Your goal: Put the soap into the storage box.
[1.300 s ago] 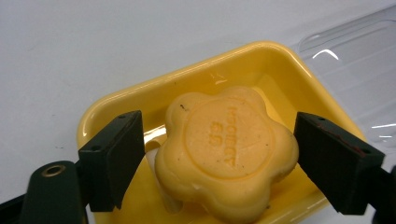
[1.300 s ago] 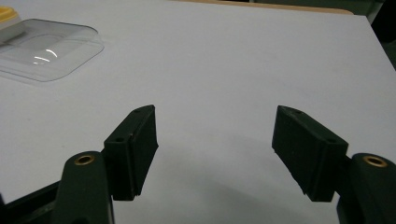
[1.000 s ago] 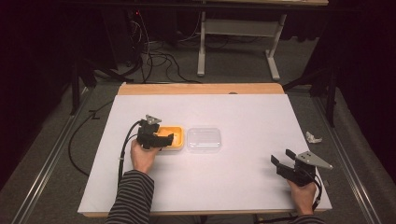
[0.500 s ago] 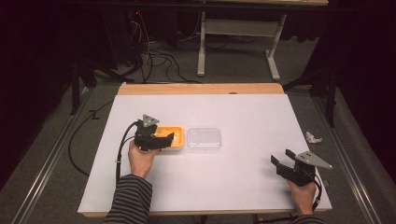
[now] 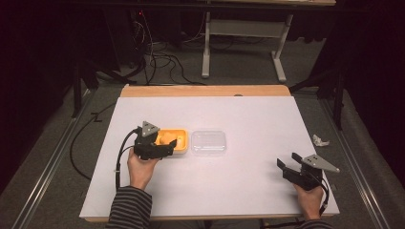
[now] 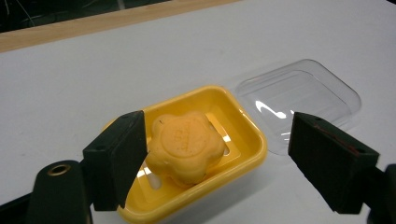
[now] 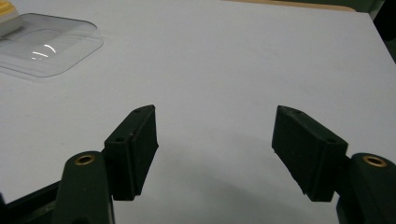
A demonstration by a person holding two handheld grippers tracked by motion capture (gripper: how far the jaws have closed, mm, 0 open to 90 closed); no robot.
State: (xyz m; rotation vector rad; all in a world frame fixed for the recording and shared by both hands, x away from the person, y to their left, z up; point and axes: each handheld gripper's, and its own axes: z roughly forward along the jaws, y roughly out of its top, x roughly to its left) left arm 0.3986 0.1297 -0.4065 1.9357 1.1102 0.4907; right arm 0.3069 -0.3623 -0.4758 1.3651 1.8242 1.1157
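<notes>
Jaws on both my grippers stand wide apart, holding nothing. Across the white-topped bench (image 5: 248, 191), my left gripper (image 6: 219, 154) hangs over the yellow rectangular plastic soap dish (image 6: 243, 126), one jaw just beside the soap at its nine o'clock. At the dish's three o'clock lies the clear plastic lid (image 5: 208, 142). My right gripper (image 7: 215, 154) hovers over bare bench at five o'clock. Inside the dish sits the orange flower-shaped soap bar (image 6: 186, 142).

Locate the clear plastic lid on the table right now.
In the high view the clear plastic lid lies flat near the table's middle, right beside the yellow soap dish on its right, far from the right gripper.
</notes>
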